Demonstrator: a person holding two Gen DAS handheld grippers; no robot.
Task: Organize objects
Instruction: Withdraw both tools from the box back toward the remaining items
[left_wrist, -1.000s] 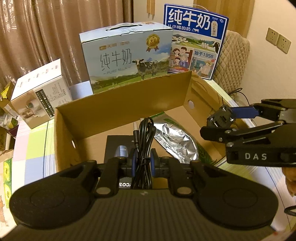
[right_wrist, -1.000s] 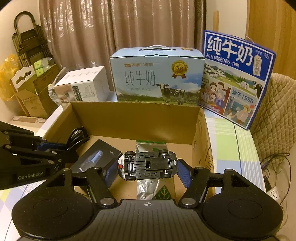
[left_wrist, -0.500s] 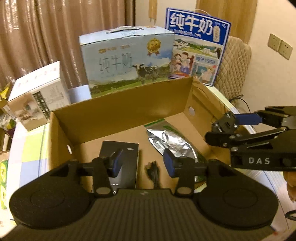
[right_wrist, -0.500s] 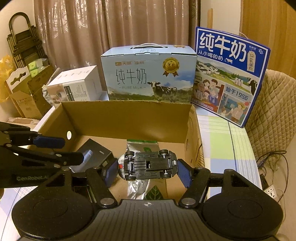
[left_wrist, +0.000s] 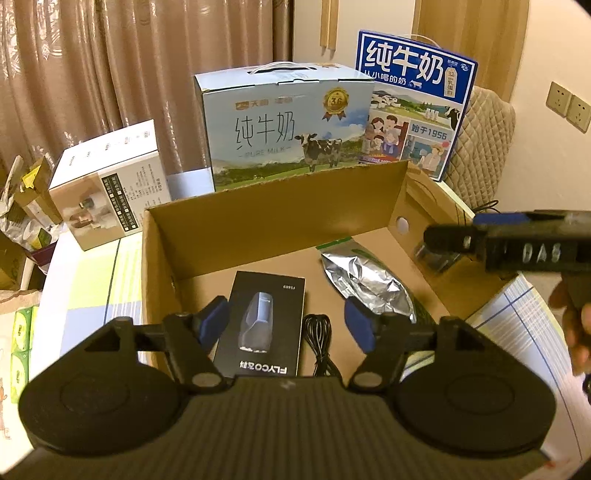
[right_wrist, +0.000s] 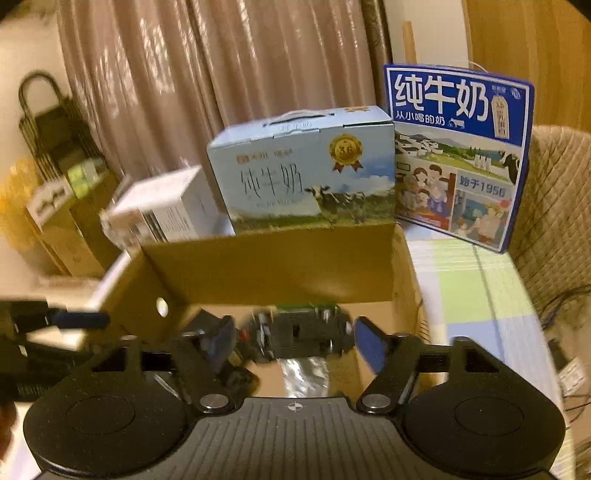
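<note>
An open cardboard box (left_wrist: 280, 206) holds a black FLYCO package (left_wrist: 264, 321), a coiled black cable (left_wrist: 319, 338) and a silver foil pouch (left_wrist: 369, 280). My left gripper (left_wrist: 286, 326) is open and empty above the box's near edge. My right gripper (right_wrist: 295, 338) hangs over the box (right_wrist: 273, 269) with a black toy car (right_wrist: 303, 330) between its fingers; the right pad (right_wrist: 371, 343) stands apart from the car, and the view is blurred. The right gripper also shows in the left wrist view (left_wrist: 443, 236) at the box's right wall.
Behind the box stand a light blue milk carton case (left_wrist: 288, 125), a dark blue milk box (left_wrist: 413, 110) and a white appliance box (left_wrist: 110, 188). A padded chair (left_wrist: 484, 147) is at the right. Papers (left_wrist: 524, 332) lie right of the box.
My left gripper opened and let the black cable drop into the box, then drew back. My right gripper lowered toward the box and its fingers spread around the toy car.
</note>
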